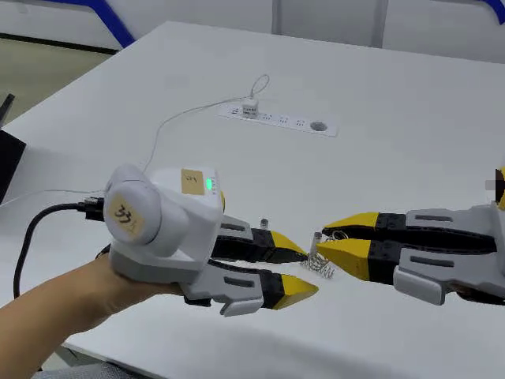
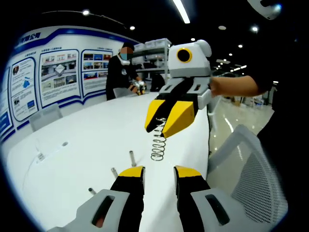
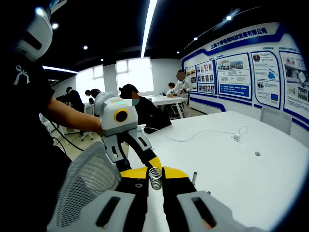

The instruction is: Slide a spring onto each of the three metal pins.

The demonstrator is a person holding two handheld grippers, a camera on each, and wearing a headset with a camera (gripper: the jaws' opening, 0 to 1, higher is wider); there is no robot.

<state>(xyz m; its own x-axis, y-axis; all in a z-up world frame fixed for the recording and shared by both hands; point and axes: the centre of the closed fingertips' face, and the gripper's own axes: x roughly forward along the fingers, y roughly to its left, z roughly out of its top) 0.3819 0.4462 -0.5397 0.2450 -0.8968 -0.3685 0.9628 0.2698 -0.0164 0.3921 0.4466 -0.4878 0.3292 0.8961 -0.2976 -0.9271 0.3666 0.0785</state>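
A metal spring hangs from the yellow tips of my right gripper, which is shut on its top end. In the right gripper view the spring sits pinched between the jaws of the right gripper. Three short metal pins stand upright in a row on the white table, just left of the hanging spring. My left gripper is open, nothing between its fingers, and points at the spring from close by. In the head view the left gripper and right gripper meet tip to tip over the spring, with one pin behind.
A power strip with a white plug and thin cable lies further back on the white table. A black cable trails from the left gripper. The table's near edge runs just below the grippers. A mesh chair stands beside it.
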